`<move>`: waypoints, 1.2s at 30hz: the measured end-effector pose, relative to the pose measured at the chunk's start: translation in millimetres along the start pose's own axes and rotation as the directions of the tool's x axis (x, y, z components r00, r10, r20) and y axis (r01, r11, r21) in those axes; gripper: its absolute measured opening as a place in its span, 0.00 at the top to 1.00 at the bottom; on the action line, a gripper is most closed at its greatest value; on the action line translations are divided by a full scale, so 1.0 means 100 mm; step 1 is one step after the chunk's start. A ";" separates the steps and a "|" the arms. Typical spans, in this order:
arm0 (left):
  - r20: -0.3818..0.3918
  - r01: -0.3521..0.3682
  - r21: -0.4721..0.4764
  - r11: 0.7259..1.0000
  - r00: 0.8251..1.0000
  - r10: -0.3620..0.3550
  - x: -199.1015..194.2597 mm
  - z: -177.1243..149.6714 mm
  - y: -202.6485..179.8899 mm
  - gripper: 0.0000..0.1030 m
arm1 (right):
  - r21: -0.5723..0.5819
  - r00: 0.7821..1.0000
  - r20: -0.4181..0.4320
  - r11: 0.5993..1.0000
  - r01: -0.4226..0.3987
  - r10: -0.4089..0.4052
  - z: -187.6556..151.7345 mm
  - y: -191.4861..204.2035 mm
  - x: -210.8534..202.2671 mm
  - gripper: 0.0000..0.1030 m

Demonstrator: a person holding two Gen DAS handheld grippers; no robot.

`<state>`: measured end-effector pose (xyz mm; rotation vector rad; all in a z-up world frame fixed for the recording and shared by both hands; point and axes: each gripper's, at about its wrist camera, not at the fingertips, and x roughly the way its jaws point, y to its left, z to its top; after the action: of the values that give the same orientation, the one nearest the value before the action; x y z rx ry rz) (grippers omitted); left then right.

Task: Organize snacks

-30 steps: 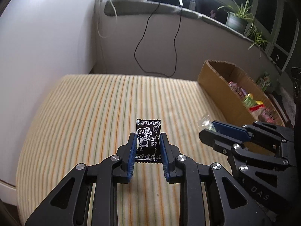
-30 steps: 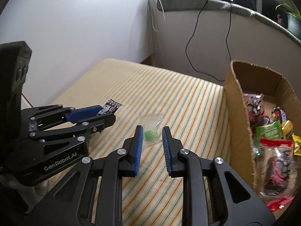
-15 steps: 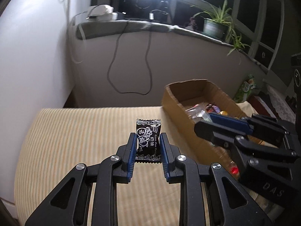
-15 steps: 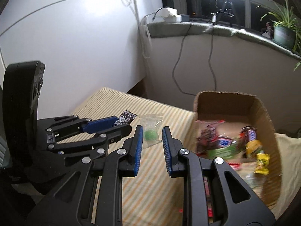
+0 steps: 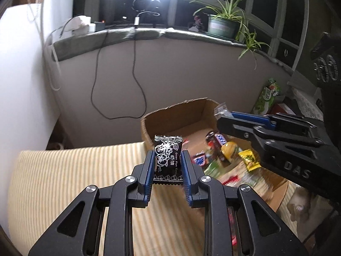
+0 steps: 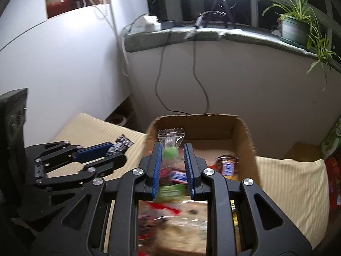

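The heaped wrappers inside the open brown cardboard box [image 6: 245, 136] are being blurred, and few can be told apart. The box's near wall is being hidden behind the right gripper [image 6: 171, 160]. A potted spider plant [image 5: 223, 21] and trailing black cables [image 5: 119, 85] are being seen along the grey window ledge [image 5: 132, 36]. A small black sachet with white print [image 5: 168, 155] is being gripped upright in the jaws of the left gripper [image 5: 167, 166], above the edge of the yellow striped cushion [image 5: 64, 181] beside the box. A clear packet holding a green sweet [image 6: 170, 147] is being clamped in the right gripper's jaws over the box.
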<state>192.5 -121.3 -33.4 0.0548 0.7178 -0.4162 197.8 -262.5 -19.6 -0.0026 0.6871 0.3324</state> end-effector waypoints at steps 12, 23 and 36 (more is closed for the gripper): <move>-0.015 0.022 0.037 0.999 1.000 -0.022 0.24 0.13 -0.25 0.78 | 0.043 0.998 -0.045 0.999 0.034 -0.032 0.02 -0.45 0.20 0.79; -0.027 0.031 0.053 0.998 0.999 -0.030 0.26 0.12 -0.36 0.78 | 0.051 0.997 -0.067 0.998 0.035 -0.032 -0.04 -0.51 0.26 0.79; 0.003 0.028 0.050 0.998 1.000 -0.028 0.02 0.08 -0.38 0.72 | 0.056 0.998 -0.048 0.997 0.043 -0.041 -0.11 -0.43 0.03 0.75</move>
<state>184.4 -158.6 -25.3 0.0910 0.7052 -0.4607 205.9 -304.0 -34.8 0.0293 0.7413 0.2730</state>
